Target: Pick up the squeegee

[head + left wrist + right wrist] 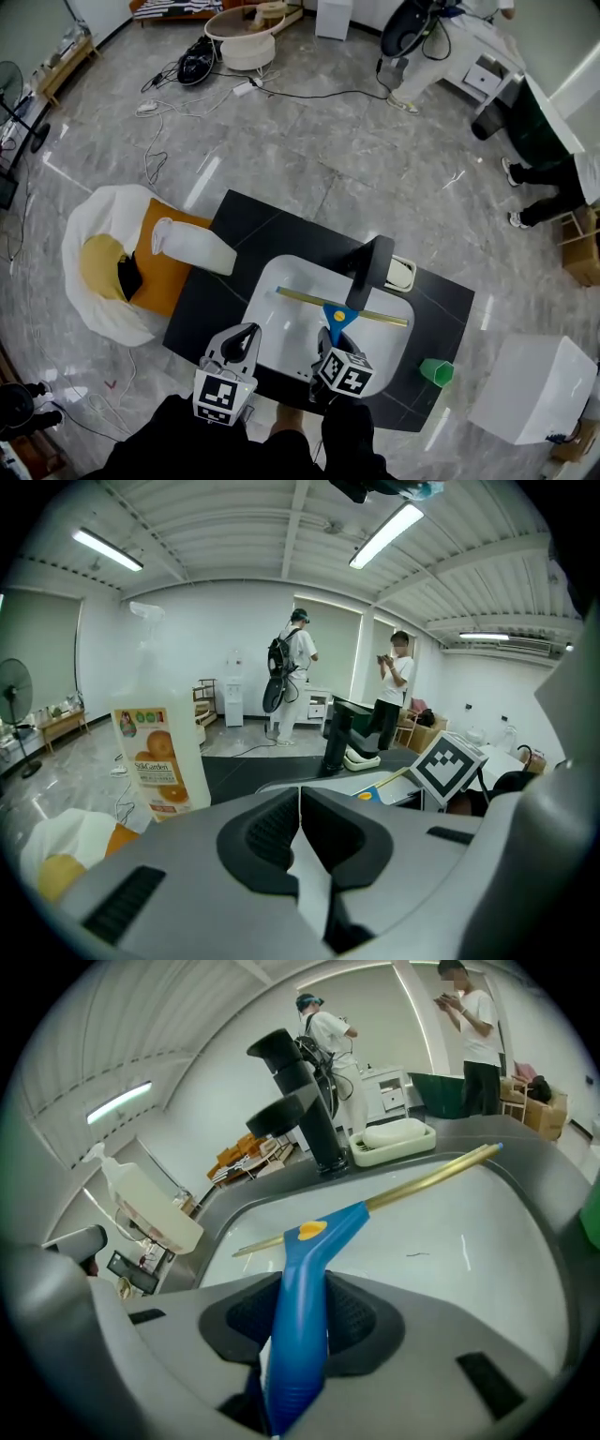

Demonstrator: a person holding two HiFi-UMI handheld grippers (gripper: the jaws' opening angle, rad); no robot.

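The squeegee (339,315) has a blue handle (300,1321) with a yellow button and a long brass-coloured blade (412,1188). My right gripper (326,345) is shut on the blue handle and holds the squeegee above the white sink basin (281,323). In the right gripper view the handle runs up between the two black pads (352,1321). My left gripper (246,339) hovers at the sink's near left edge, jaws shut with nothing between them (300,832).
A black faucet (373,267) and a soap dish (401,273) stand at the sink's far side. A white spray bottle (192,246) lies on the dark counter (225,225), a green cup (435,371) at the right. Two people stand far off (295,677).
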